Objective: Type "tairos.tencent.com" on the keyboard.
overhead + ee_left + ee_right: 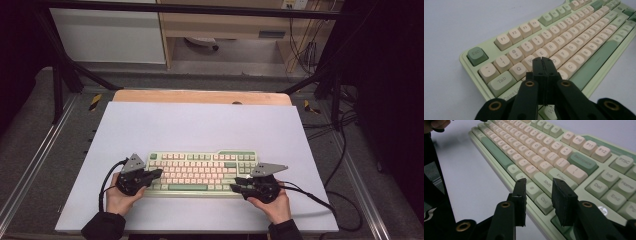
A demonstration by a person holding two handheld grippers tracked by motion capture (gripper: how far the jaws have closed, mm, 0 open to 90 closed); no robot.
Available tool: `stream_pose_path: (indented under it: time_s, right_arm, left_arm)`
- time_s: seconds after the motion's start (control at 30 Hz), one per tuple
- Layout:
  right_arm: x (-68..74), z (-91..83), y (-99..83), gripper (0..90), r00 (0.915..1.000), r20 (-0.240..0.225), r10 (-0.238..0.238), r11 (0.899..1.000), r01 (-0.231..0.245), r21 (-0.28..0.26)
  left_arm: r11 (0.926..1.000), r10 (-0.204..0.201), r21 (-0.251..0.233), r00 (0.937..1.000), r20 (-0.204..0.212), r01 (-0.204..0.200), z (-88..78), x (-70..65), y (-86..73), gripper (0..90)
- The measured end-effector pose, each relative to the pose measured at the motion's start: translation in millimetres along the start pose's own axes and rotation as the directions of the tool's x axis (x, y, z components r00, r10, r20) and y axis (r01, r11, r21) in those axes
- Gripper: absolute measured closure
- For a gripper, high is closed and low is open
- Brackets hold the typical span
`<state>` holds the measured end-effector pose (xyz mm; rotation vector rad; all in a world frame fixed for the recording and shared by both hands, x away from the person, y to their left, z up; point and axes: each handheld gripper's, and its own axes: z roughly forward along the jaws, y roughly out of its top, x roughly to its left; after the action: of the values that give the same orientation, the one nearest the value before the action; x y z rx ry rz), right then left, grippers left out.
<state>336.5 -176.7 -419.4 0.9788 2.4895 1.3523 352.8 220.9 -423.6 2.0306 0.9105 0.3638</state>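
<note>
The keyboard (202, 172) lies flat on the white mat (200, 125), near its front edge, long side facing me. No key looks displaced and the case sits square to the mat.

My left gripper (543, 61) is at the keyboard's left end. Its jaws are fully closed, with nothing between them, and the joined tips sit over the W key (530, 59) area. From this angle I cannot tell whether they touch a keycap or hang just above it.

My right gripper (540, 187) is at the right end, over the front corner. Its jaws stand partly apart with a clear gap and nothing gripped; below them lie the right Shift (545, 182) and Ctrl (544, 200) keys.

Status, as I judge it: both tools are positioned at the keyboard, one at each end, but no grip on the case is made. The work itself, whether pressing keys or moving the keyboard, appears barely begun. Remaining: bring the right jaws to their working state and make contact.
</note>
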Motion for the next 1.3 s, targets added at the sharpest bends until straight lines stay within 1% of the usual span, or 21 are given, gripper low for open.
stream_pose_path:
  time_s: [0.07,0.1,0.2,0.23,0.3,0.37,0.43,0.47,0.5,0.53,0.57,0.6,0.67,0.7,0.8,0.83,0.97,1.1,1.2,1.3]
  right_arm:
    - [0.8,1.7,1.3,69.4,1.0000,-0.003,0.004,1.000,-0.004,-0.001]
    - [1.5,4.4,4.0,72.5,0.9998,-0.010,0.019,1.000,-0.019,0.004]
    - [2.4,6.5,6.6,75.0,0.9996,-0.016,0.023,1.000,-0.023,0.001]
    - [4.1,9.3,10.4,77.5,0.9994,-0.022,0.025,1.000,-0.025,-0.002]
    - [4.7,10.5,11.7,78.7,0.9994,-0.024,0.027,1.000,-0.027,-0.005]
    - [7.5,15.5,17.6,81.8,0.9991,-0.029,0.031,0.999,-0.031,-0.009]
    - [7.9,17.4,19.5,82.8,0.9991,-0.031,0.029,0.999,-0.030,-0.012]
    - [9.6,22.0,24.1,84.0,0.9994,-0.024,0.025,1.000,-0.025,-0.010]
    - [9.6,22.0,24.1,84.0,0.9994,-0.024,0.025,1.000,-0.025,-0.010]
    - [11.1,27.1,27.5,85.0,0.9994,-0.024,0.026,1.000,-0.026,-0.005]
    - [11.1,27.1,27.5,85.0,0.9994,-0.024,0.026,1.000,-0.026,-0.005]
    - [13.0,32.5,30.5,86.5,0.9997,-0.020,0.016,1.000,-0.016,0.001]
    - [14.1,36.9,32.5,88.0,0.9995,-0.026,0.017,1.000,-0.017,0.002]
    - [14.1,36.9,32.5,88.0,0.9995,-0.026,0.017,1.000,-0.017,0.002]
    - [17.3,44.6,37.7,89.5,0.9998,-0.018,0.011,1.000,-0.011,0.000]
    - [18.0,46.2,38.6,89.8,0.9996,-0.020,0.018,1.000,-0.018,-0.005]
    - [18.1,50.5,41.0,90.0,0.9995,-0.021,0.023,1.000,-0.023,-0.009]
    - [19.2,58.8,44.7,90.0,0.9996,-0.017,0.022,1.000,-0.022,-0.010]
    - [18.5,61.7,45.5,90.0,0.9994,-0.015,0.031,0.999,-0.031,-0.014]
    - [16.3,66.0,47.2,90.0,0.9992,0.004,0.040,0.999,-0.040,-0.022]
  left_arm:
    - [1.0000,0.000,0.000,1.0000,0.000,0.000,0.1,0.1,-0.1,90.0]
    - [1.0000,-0.001,0.001,1.0000,0.000,0.001,0.3,0.0,-0.1,90.0]
    - [1.0000,0.001,0.002,1.0000,0.001,-0.001,0.6,-0.2,-0.1,90.0]
    - [1.0000,0.001,0.002,1.0000,0.001,-0.001,0.8,-0.3,-0.2,90.0]
    - [1.0000,0.000,0.003,1.0000,0.001,0.000,1.2,-0.3,-0.4,90.0]
    - [1.0000,0.000,0.003,1.0000,0.000,0.000,1.1,-0.3,-0.4,90.0]
    - [1.0000,0.000,0.002,1.0000,0.000,0.000,0.9,-0.3,-0.4,90.0]
    - [1.0000,0.001,0.002,1.0000,0.000,-0.001,0.8,-0.3,-0.4,90.0]
    - [1.0000,0.001,0.002,1.0000,0.000,-0.001,0.8,-0.3,-0.4,90.0]
    - [1.0000,0.001,0.002,1.0000,0.000,-0.001,0.9,-0.3,-0.4,90.0]
    - [1.0000,0.001,0.002,1.0000,0.000,-0.001,0.9,-0.3,-0.4,90.0]
    - [1.0000,0.002,0.002,1.0000,0.000,-0.002,1.0,-0.3,-0.4,90.0]
    - [1.0000,0.002,0.002,1.0000,0.000,-0.002,1.0,-0.3,-0.4,90.0]
    - [1.0000,0.003,0.002,1.0000,-0.001,-0.003,0.9,-0.3,-0.4,90.0]
    - [1.0000,0.003,0.001,1.0000,-0.002,-0.003,0.5,0.2,-0.3,90.0]
    - [1.0000,0.003,0.001,1.0000,-0.002,-0.003,0.4,0.3,-0.3,90.0]
    - [1.0000,0.002,0.000,1.0000,-0.003,-0.002,0.2,0.5,-0.4,90.0]
    - [1.0000,0.003,0.003,1.0000,-0.002,-0.003,0.9,0.0,-0.4,90.0]
    - [1.0000,0.003,0.002,1.0000,-0.002,-0.003,0.6,0.1,-0.4,90.0]
    - [1.0000,0.002,0.002,1.0000,-0.003,-0.002,0.6,0.5,-0.5,90.0]
